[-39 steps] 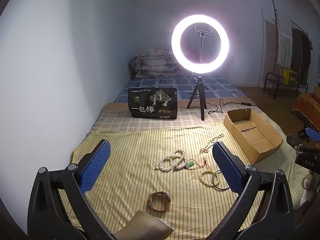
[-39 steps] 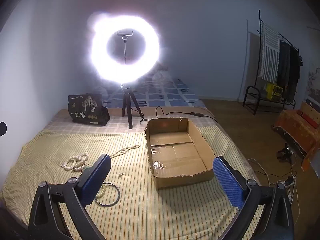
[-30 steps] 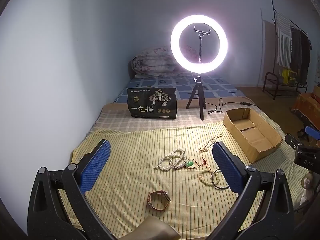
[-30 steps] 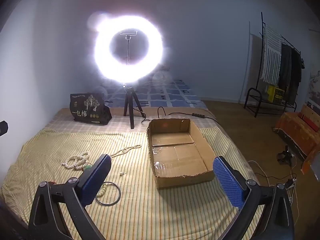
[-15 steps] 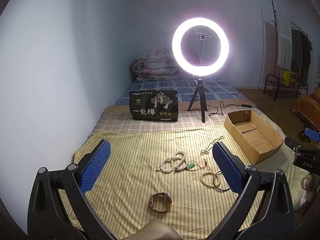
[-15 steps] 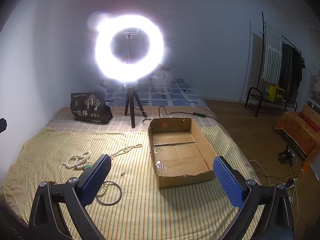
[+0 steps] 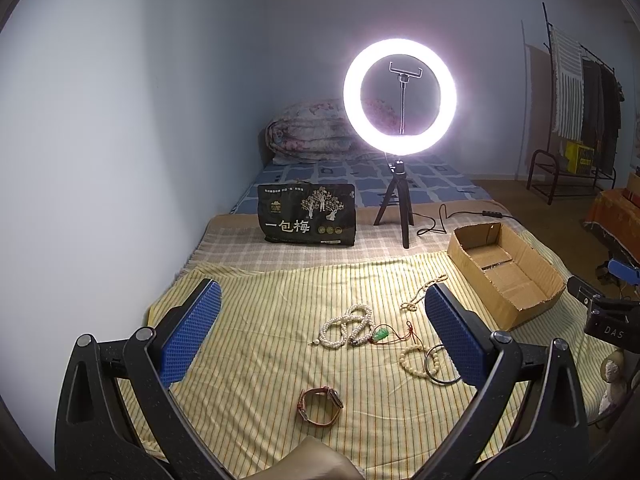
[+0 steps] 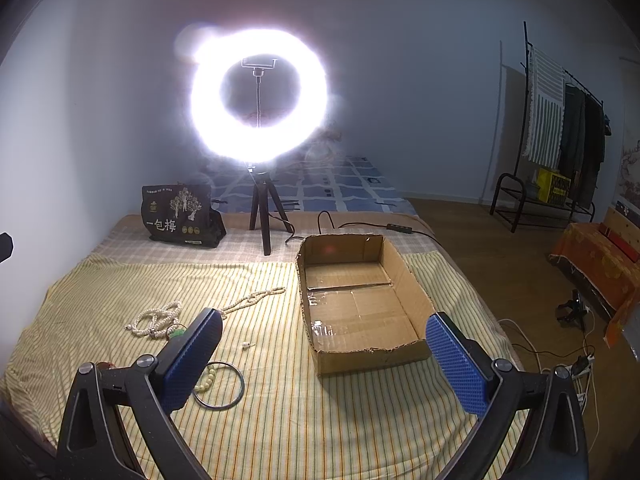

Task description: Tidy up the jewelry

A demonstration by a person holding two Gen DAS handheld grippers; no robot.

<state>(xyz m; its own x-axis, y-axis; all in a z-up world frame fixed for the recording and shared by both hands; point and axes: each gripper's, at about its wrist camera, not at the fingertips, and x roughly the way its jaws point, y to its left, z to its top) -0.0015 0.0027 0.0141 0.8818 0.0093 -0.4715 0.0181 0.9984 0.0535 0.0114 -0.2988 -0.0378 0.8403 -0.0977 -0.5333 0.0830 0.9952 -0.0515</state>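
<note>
Risk: your left gripper [image 7: 320, 334] and right gripper [image 8: 320, 354], both wide and empty, may snag the tangled pearl necklace [image 7: 348, 326] beside the green pendant [image 7: 380, 335].

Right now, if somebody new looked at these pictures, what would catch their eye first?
The glaring ring light on its tripod, standing at the far edge of the striped cloth. Next, the jewelry scattered mid-cloth: a pearl necklace, a beaded bracelet and, nearest, a brown-strapped watch. To their right lies an empty cardboard box, with both grippers open above the cloth.
</note>
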